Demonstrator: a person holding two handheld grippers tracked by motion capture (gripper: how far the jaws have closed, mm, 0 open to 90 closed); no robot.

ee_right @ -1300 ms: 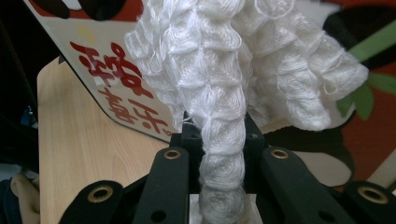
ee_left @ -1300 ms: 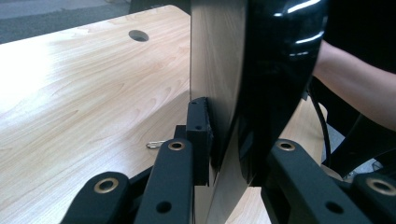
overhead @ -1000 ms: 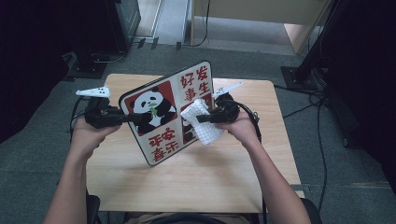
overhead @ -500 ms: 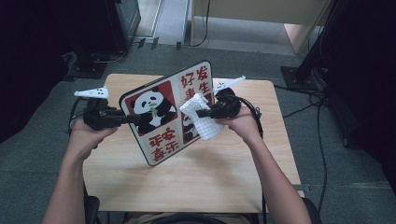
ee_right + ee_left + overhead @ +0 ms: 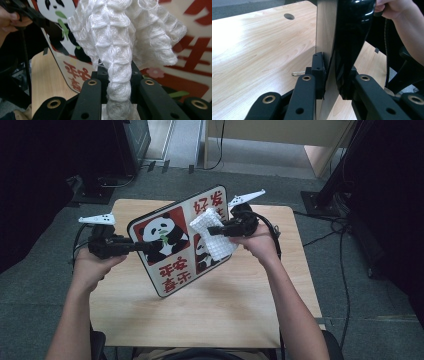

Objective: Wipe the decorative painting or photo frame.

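White waffle-weave cloth [image 5: 214, 237] pinched in the right claw [image 5: 223, 231], lying against the printed face of the panda board [image 5: 177, 242]. Left claw [image 5: 141, 247] clamped on the board's left edge, propping it tilted above the tabletop [image 5: 240, 305]. Step in hand, as I judge: wiping the board face. Next stroke wants steady pressure and a firm left hold. Left claw view adds the board's glossy black back [image 5: 352, 37] and a paperclip [image 5: 298, 73]; right claw view, the cloth's weave [image 5: 117, 37].
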